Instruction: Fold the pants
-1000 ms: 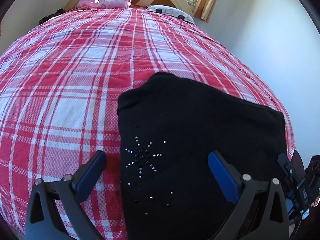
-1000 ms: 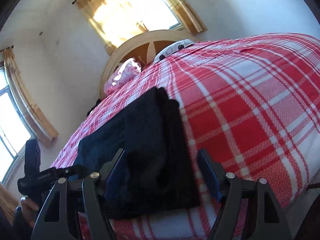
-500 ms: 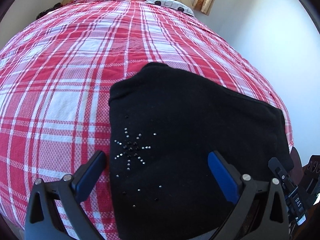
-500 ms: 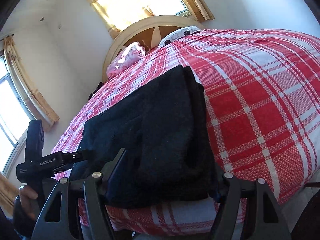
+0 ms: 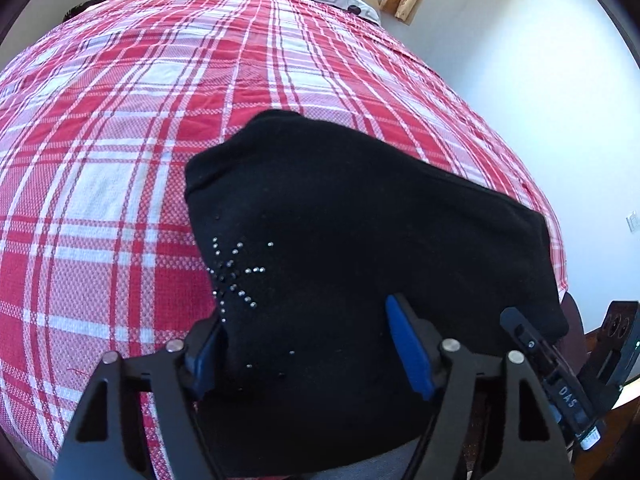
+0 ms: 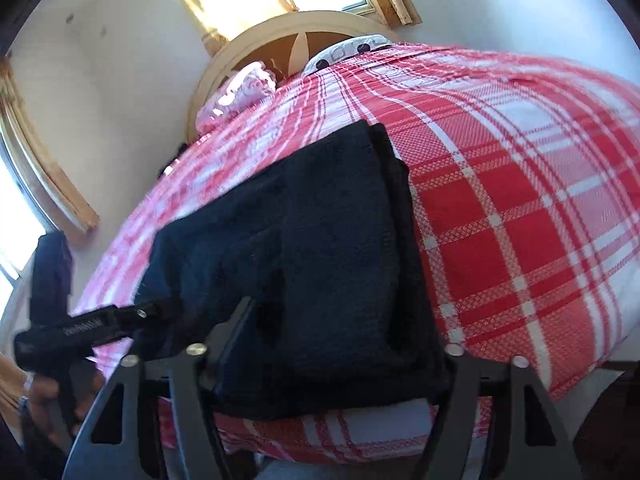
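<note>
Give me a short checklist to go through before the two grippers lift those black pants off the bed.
1. Left gripper astride the near edge of the pants; jaws have just been closing: ok.
2. Right gripper around the other end, jaws also just closing: ok.
3. Firm pinch on the cloth at both ends: cannot tell.
4. Pants already folded into a thick stack: ok.
5. Plaid bedspread not caught in either gripper: cannot tell.
6. Bed beyond the pants free for the next fold: ok.

Black pants (image 5: pixel 360 220) w/ silver studs; red-white plaid bedspread (image 5: pixel 120 140); blue tong pads (image 5: pixel 408 344).
</note>
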`<state>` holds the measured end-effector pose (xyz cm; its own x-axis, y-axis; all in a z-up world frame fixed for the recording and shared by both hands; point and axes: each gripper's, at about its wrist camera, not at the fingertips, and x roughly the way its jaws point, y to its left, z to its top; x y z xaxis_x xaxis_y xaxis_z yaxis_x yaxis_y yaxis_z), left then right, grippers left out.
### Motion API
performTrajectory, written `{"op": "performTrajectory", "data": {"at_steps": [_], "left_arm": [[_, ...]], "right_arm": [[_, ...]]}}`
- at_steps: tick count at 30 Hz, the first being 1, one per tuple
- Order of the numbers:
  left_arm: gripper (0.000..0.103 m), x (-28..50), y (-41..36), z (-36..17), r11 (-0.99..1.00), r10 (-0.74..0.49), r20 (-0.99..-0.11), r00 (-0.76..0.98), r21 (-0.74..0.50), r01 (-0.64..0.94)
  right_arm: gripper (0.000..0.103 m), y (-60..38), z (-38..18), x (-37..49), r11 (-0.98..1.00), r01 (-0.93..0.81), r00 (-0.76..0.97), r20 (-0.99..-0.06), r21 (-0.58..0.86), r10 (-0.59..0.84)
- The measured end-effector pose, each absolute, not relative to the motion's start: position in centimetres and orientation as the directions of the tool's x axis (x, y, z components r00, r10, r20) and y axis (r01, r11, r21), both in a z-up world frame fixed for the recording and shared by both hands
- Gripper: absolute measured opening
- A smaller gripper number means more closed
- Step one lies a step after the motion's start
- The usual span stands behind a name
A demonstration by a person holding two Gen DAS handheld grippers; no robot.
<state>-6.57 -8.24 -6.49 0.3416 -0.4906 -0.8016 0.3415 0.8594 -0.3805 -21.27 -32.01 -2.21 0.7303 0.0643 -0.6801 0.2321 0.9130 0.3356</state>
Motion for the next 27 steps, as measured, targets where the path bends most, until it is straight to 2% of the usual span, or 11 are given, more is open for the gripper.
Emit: {"op": "performTrajectory", "data": {"at_steps": [1,3,4,8,15,27], "left_arm": [[0.068,-6.6,-8.1,-6.4,0.860,-0.493,-0.797,0.349,-0.384,0.338],[0.060,-6.7,-7.8,-6.3,0.854,-0.506,-0.788,0.351,-0.401,0.331],[0.058,-6.7,-7.7,-6.2,0.851,-0.513,-0.783,0.352,-0.407,0.333],[0.038,-7.1,-7.1,-5.3,0.847,-0.521,-0.765,0.378,-0.406,0.344],[0.020,-7.3,-6.7,-4.2,0.845,-0.521,-0.748,0.411,-0.384,0.373],[0.013,-7.1,-4.9,-3.1,0.849,-0.523,-0.706,0.478,-0.377,0.371]], "right_arm": [[0.047,-31.8,-2.1,-21.2,0.921,0.233,0.727,-0.685,0.313,0.049],[0.037,-31.9,-2.3,-21.5,0.908,0.212,0.738,-0.668,0.362,0.094],[0.037,-32.0,-2.4,-21.5,0.899,0.213,0.740,-0.664,0.382,0.107],[0.034,-31.2,-1.9,-21.4,0.920,0.205,0.739,-0.669,0.335,0.078],[0.032,-29.2,0.4,-21.9,0.952,0.173,0.767,-0.641,0.251,0.030],[0.032,-25.8,3.7,-21.2,0.976,0.085,0.817,-0.575,0.201,0.047]]}}
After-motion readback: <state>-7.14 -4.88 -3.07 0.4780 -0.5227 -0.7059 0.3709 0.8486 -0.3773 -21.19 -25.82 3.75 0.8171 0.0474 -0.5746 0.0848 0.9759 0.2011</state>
